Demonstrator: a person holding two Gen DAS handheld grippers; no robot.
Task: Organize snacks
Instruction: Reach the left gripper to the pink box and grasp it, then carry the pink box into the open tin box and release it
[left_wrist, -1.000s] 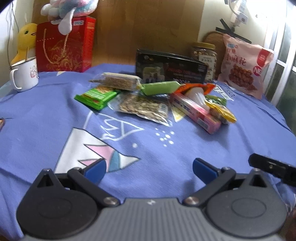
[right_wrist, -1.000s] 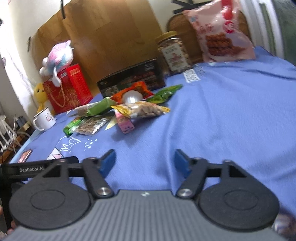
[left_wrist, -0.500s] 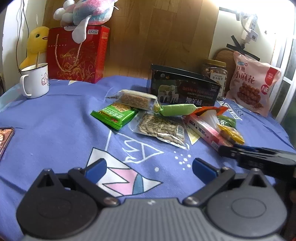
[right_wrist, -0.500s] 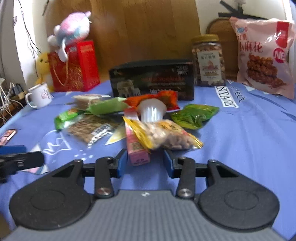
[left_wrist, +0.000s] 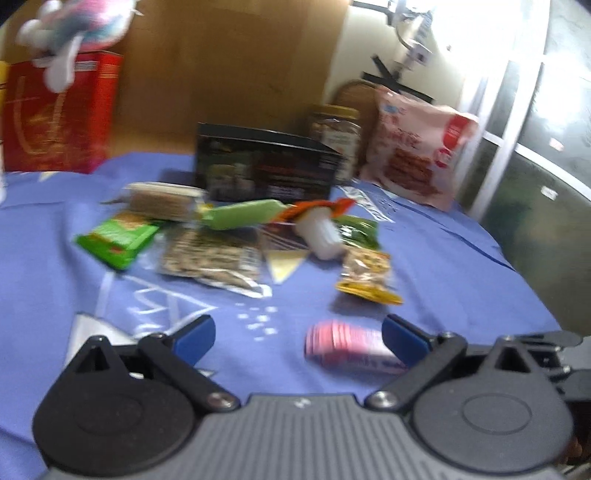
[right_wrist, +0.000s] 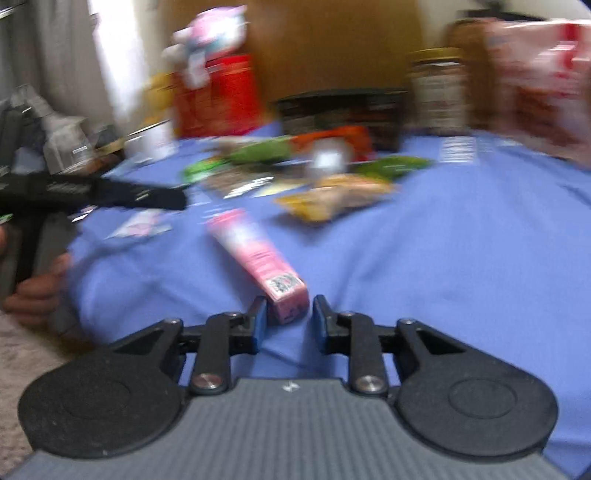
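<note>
While the right gripper (right_wrist: 286, 314) has just been closing on the long pink cardboard snack box (right_wrist: 258, 258) at lower centre, the left gripper (left_wrist: 299, 334) gapes, grasping nothing.

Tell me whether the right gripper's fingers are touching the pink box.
Cannot tell. In the blurred right wrist view the pink box has its near end between the right gripper pads, against the left pad, with a thin gap at the right one.

A long pink rectangular carton (right_wrist: 258, 258) lies flat on the blue cloth, its near end between the right gripper's (right_wrist: 286, 321) narrowed jaws, apparently touching; crinkled yellow nut packet (right_wrist: 332, 195) lies beyond.
</note>
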